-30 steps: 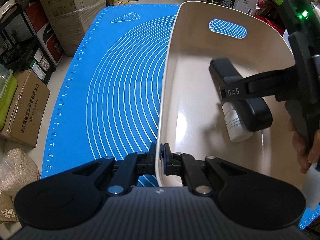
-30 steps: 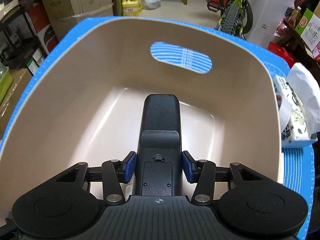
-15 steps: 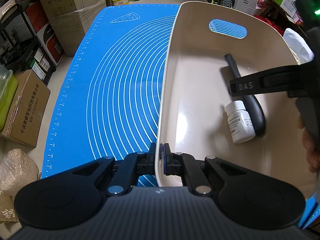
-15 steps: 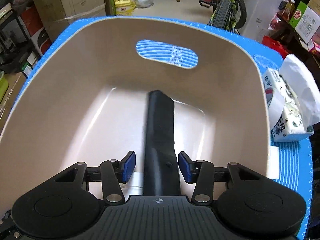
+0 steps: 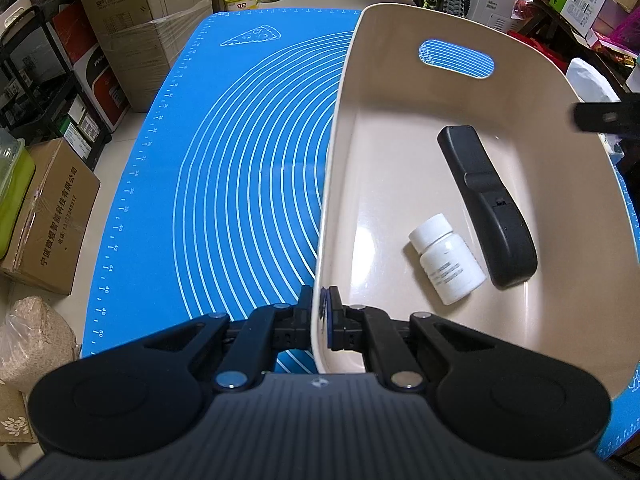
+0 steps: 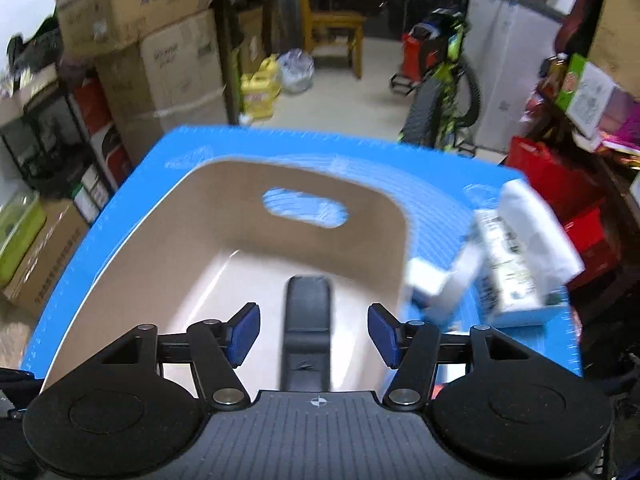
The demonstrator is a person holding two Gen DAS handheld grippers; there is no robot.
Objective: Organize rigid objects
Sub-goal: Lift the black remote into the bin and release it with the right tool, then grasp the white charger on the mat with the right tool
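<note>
A beige bin (image 5: pixel 344 128) stands on the blue mat (image 5: pixel 224 160). My left gripper (image 5: pixel 322 320) is shut on the bin's near left rim. Inside the bin lie a black remote (image 5: pixel 486 204) and a white pill bottle (image 5: pixel 446 260) on its side, close beside each other. My right gripper (image 6: pixel 314 334) is open and empty, raised above the bin (image 6: pixel 168 240), with the remote (image 6: pixel 306 320) below between its fingers. One finger of it shows blurred at the right edge of the left wrist view (image 5: pixel 604 116).
A tissue pack (image 6: pixel 516 264) and a small white box (image 6: pixel 430 280) lie on the mat right of the bin. Cardboard boxes (image 5: pixel 132 12), shelves and a bicycle (image 6: pixel 444 92) surround the table.
My right gripper opened and let go of the remote, which now lies on the bin floor beside the bottle. The gripper then lifted up and back. The left gripper has not moved.
</note>
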